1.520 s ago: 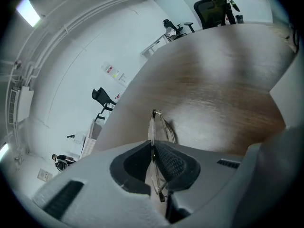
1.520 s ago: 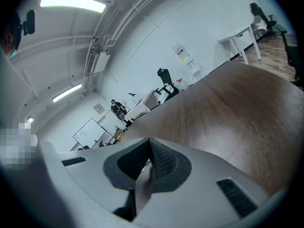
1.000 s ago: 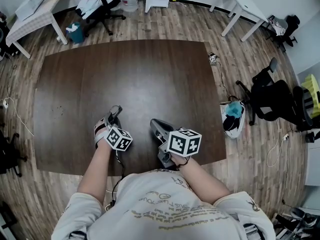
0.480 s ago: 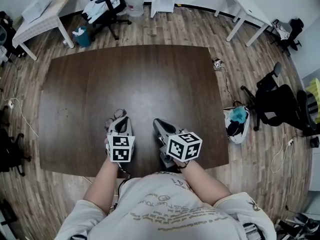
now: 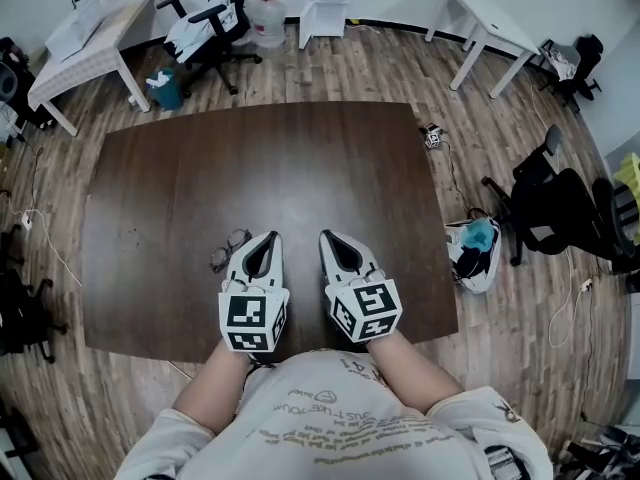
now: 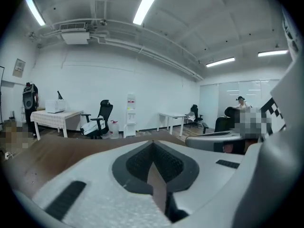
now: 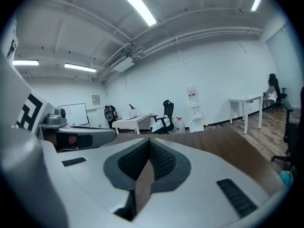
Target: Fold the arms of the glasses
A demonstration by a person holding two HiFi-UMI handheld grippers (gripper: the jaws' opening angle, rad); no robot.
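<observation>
Glasses (image 5: 230, 249) on table (image 5: 150, 198), long axis near-left to far-right

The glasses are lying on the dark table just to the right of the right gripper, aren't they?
No. The glasses lie on the dark table just to the left of the left gripper, as the head view shows.

- Bright, even white light falls from long ceiling strips (image 6: 148, 3) overhead.
- The dark table (image 5: 150, 198) shows a soft sheen across its middle and only faint shadows.
- Every view bows strongly at its edges.
- Both gripper views fade to black corners.
</observation>
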